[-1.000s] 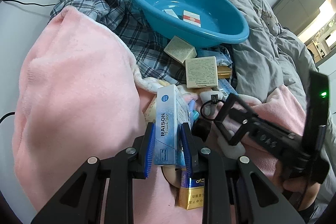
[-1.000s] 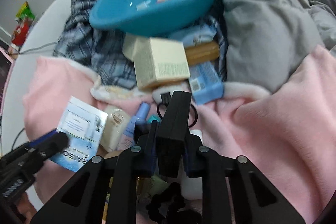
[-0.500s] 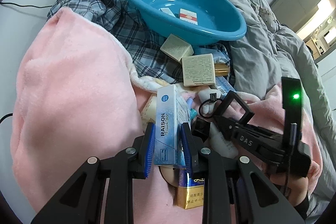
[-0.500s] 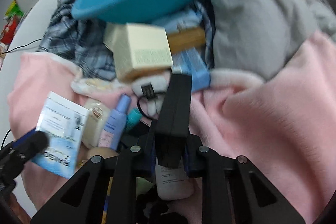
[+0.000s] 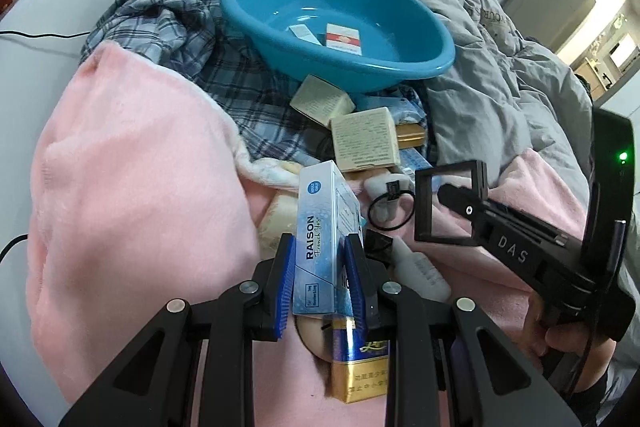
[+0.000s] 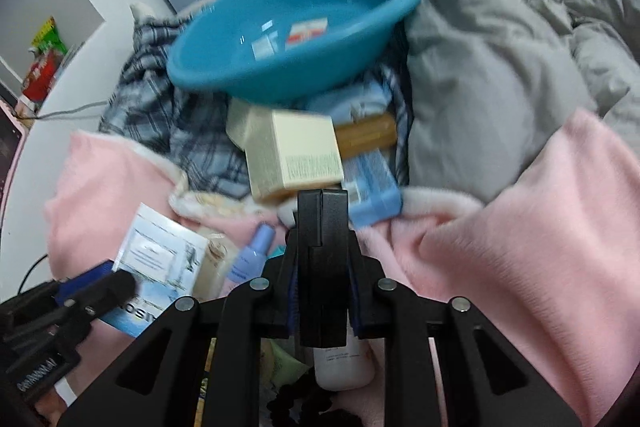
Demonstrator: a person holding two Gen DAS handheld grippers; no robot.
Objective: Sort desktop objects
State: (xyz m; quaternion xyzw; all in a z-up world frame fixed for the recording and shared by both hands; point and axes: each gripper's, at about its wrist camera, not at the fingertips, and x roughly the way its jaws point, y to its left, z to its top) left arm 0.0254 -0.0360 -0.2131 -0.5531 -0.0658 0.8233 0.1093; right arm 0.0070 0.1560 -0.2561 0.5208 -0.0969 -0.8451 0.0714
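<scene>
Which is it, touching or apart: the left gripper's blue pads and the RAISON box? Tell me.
Touching. The left wrist view shows the left gripper with both blue pads pressed flat against the sides of the RAISON box, no gap.

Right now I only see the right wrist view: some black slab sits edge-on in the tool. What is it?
Observer: Seen from the left wrist, the right tool pinches a square black frame, hollow in the middle.
Operator: And the pale blue box at lower left?
Observer: The left tool is clamped on that box; its side reads RAISON.
Operator: Anything beneath it?
Observer: A gold-and-blue pack lies right below that tool.
</scene>
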